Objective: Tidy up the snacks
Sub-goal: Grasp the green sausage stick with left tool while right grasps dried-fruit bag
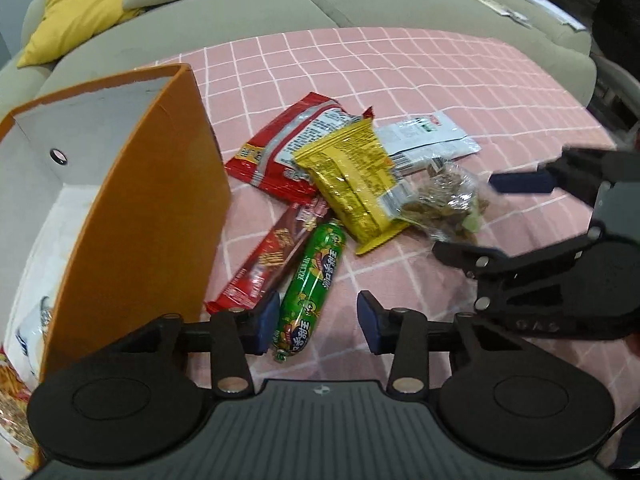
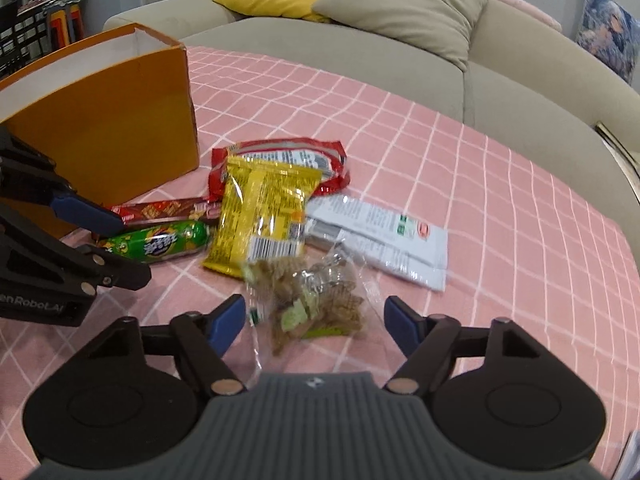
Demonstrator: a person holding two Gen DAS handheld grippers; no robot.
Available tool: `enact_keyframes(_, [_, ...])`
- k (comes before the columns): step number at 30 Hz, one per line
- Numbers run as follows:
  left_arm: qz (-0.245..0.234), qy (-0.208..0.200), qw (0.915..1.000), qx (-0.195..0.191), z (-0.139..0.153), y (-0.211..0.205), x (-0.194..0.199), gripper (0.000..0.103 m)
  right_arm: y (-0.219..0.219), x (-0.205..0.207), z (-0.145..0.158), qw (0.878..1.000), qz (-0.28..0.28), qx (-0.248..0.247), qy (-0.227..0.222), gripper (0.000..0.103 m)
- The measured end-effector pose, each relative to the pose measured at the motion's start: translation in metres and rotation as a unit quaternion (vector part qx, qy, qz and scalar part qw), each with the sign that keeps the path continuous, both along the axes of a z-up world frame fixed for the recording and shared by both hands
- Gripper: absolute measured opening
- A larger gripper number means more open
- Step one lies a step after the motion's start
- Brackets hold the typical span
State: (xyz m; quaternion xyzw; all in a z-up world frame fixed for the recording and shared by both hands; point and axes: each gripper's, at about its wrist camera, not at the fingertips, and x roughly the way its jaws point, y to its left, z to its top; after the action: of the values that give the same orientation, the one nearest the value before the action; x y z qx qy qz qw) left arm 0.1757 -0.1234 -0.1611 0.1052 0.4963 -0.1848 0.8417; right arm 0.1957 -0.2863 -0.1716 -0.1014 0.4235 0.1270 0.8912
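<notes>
Nearest us in the left wrist view, our left claw point(image 1: 318, 322) has its pads apart w/ the green sausage point(image 1: 310, 288) between them. The 9 o'clock pad looks just beside or touching the wrapper; the 3 o'clock pad is clear, so nothing is pinched yet.

In the right wrist view, our right claw point(image 2: 314, 320) stands open around the clear bag of crackers point(image 2: 316, 300), pads apart from the film on both sides.

Just past the sausage, at 11 o'clock, lies the long red bar point(image 1: 266, 264), touching the sausage along its side. At 12 o'clock sits the yellow packet point(image 1: 356, 180), lying on the red packet point(image 1: 280, 152) and overlapping the white packet point(image 1: 428, 138) toward 2 o'clock. All rest on the pink checked cloth point(image 1: 400, 72). The orange box point(image 1: 152, 200) stands at 9–10 o'clock, open-topped, w/ some snacks already inside. Sofa point(image 1: 240, 4) beyond.

Risks, as we judge:
- Round, slick sausage may roll or squirt out if pads close off-centre.
- Left pad may catch the red bar too, since they touch.
- Crackers may crush if we squeeze hard; the loose film may slip.
- Both claws are near each other and could bump on lifting.
</notes>
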Motion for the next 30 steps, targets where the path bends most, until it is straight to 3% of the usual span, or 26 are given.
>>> enact_keyframes(4, [0.002, 0.016, 0.9993, -0.033, 0.002, 0.001, 0.004, 0.046, -0.005, -0.012, 0.003, 1.000, -0.018, 0.025, 0.007, 0.071])
enact_keyframes(12, [0.013, 0.027, 0.9996, -0.003, -0.009, -0.013, 0.020, 0.045, -0.009, 0.000, 0.002, 0.999, -0.036, 0.031, 0.007, 0.073])
enact_keyframes(20, [0.037, 0.040, 0.9984, 0.014, -0.017, -0.015, 0.024, 0.030, -0.003, 0.013, -0.003, 0.999, -0.029, 0.030, 0.009, 0.073])
enact_keyframes(24, [0.039, 0.042, 0.9981, 0.021, -0.016, -0.019, 0.022, 0.027, -0.002, 0.013, -0.005, 0.999, -0.034, 0.039, 0.019, 0.060])
enact_keyframes(30, [0.042, 0.045, 0.9979, 0.021, -0.015, -0.021, 0.008, 0.024, 0.000, -0.001, -0.003, 0.998, -0.044, 0.041, 0.028, 0.052])
